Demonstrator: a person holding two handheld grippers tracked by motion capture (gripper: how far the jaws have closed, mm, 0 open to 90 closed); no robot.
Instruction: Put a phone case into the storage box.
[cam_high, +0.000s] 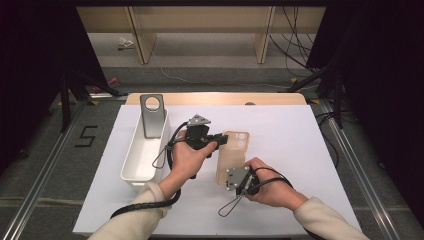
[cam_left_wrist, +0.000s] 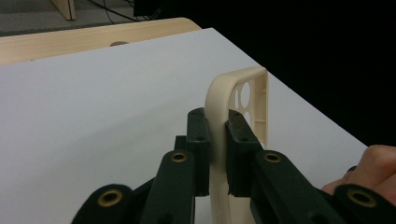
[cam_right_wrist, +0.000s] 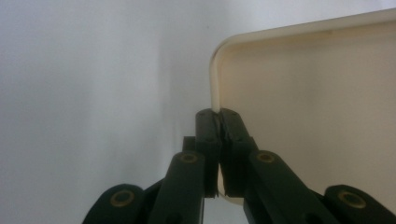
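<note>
A beige phone case (cam_high: 231, 152) is in the middle of the white table cover (cam_high: 290, 150), held between both grippers. My left gripper (cam_high: 221, 139) comes in from the left and is shut on the case's long edge near the camera cut-outs. In the left gripper view the case (cam_left_wrist: 254, 88) stands on edge, its rim pinched between the jaws of the left gripper (cam_left_wrist: 217, 126). My right gripper (cam_high: 234, 172) grips the case's near end. The right gripper view shows that gripper (cam_right_wrist: 219, 122) shut on the rim beside a rounded corner of the case (cam_right_wrist: 303, 88).
A long white bin (cam_high: 131, 165) lies left of my hands, with a grey phone case (cam_high: 152, 116) leaning upright at its far end. The wooden table edge (cam_high: 215, 98) runs along the back. Cables trail from both grippers toward the near edge.
</note>
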